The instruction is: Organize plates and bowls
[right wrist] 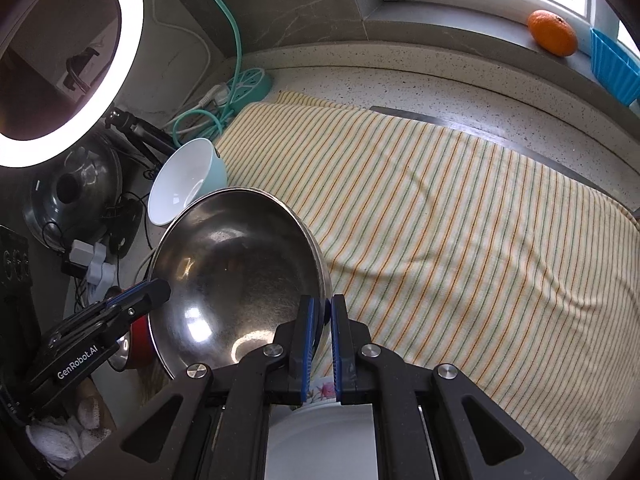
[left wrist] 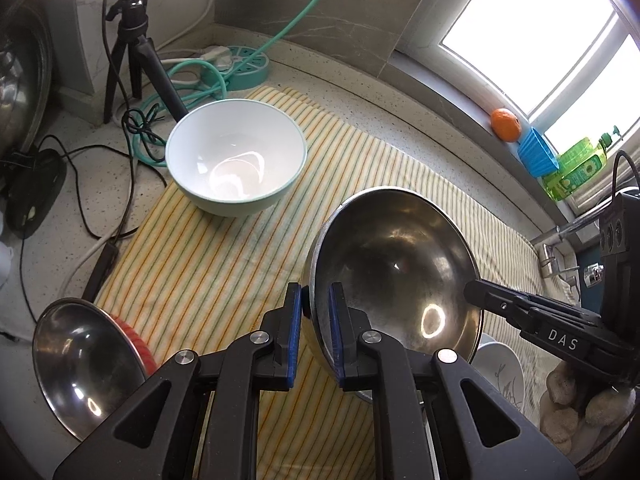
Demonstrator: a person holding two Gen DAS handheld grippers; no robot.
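A: Status on the steel bowl (left wrist: 394, 276)?

B: Held off the striped towel (left wrist: 224, 264), tilted, empty. Left gripper (left wrist: 316, 330) clamped on its near rim, one blue pad inside, one outside. Right gripper (right wrist: 320, 340) clamped the same way on the opposite rim. Both on the one bowl.

A: Other containers?

B: Taking the towel as reference: white bowl with a pale green outside (left wrist: 236, 156) sits upright on the towel's far left corner, empty. A second, smaller steel bowl (left wrist: 86, 364) is at the towel's near left edge, empty, with something red (left wrist: 138, 346) just behind it; can't tell what. A white patterned dish (left wrist: 502, 372) shows under the held bowl, at the towel's near right.

A: Counts?

B: Steel bowls two, white bowl one, white dish one, grippers two.

A: View differences?

B: Only the left wrist shows the green bottle (left wrist: 580, 168) on the sill beyond the towel and the faucet (left wrist: 560, 244) off its right edge. Only the right wrist shows the whole ring light (right wrist: 76, 60) and a dark pot lid (right wrist: 72, 196), both left of the towel on the desk (right wrist: 420, 80). Both show the orange (right wrist: 553, 33) and the blue ribbed cup (right wrist: 614, 68) on the sill.
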